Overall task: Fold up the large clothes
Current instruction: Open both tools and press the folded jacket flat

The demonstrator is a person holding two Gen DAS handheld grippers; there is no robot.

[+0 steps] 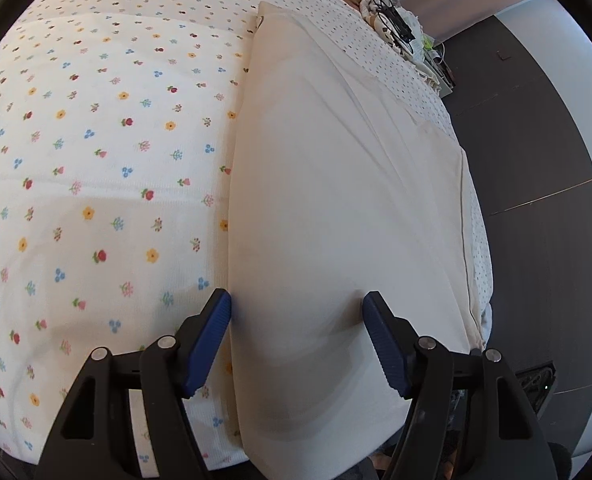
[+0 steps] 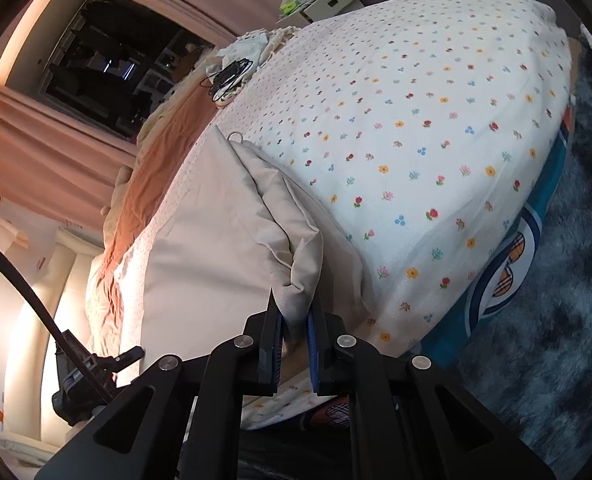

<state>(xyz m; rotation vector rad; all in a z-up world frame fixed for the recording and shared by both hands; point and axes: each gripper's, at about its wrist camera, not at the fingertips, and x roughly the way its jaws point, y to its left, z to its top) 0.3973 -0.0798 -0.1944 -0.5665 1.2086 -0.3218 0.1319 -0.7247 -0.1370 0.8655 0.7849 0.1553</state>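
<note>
Right wrist view: plain cream woven-cotton garment [image 2: 216,232] lies lengthwise on the bed, near its edge, on top of a white bedspread printed with small coloured flowers [image 2: 436,140]. Right gripper [image 2: 296,344] has its blue-padded fingers nearly together, pinching a bunched near corner of the cloth; the fabric rises off the bed into the jaws, so that corner is lifted, likely to be carried over for a fold. A small metal ring or loop [image 2: 235,136] shows at the garment's far end; cannot tell what it belongs to.

Left wrist view: same cream garment [image 1: 336,200] runs away from the camera as a long smooth panel, already doubled by the look of the straight left edge and a stitched hem along the right side. A few shallow diagonal creases, otherwise flat. Left gripper [image 1: 296,308] stands about two-thirds open, straddling the near end; left blue pad [image 1: 210,340] sits at the folded edge, right pad on the cloth. Pads not pressing fabric between them, so nothing held yet. My read: it's lining up to take the second near corner so both ends lift together.

Outward: tangle of black cables and a white power strip [image 2: 228,76] at the far bed corner, well apart from the garment. Peach curtains [image 2: 36,152] behind, dark grey floor [image 1: 536,160] beside the bed.
</note>
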